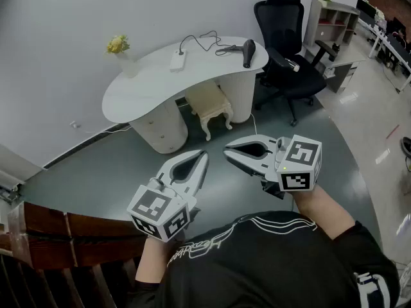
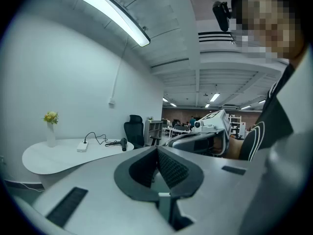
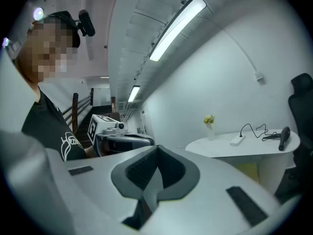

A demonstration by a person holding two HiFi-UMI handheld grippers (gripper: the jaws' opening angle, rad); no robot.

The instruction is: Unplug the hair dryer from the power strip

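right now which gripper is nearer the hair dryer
Right, narrowly. The right gripper is far short of the hair dryer on the table; the left gripper is beside it, further left.

An office — swivel chair (image 1: 288, 37), desk rows (image 1: 392, 40), shelving (image 1: 329, 18).

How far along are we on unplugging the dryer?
Done: nothing yet. The hair dryer lies on the white table, its cord plugged into the power strip. In hand: nothing. The left hand-held gripper and right hand-held gripper are shut and empty, well short of the table. Left: approach, grip the plug, pull it out.
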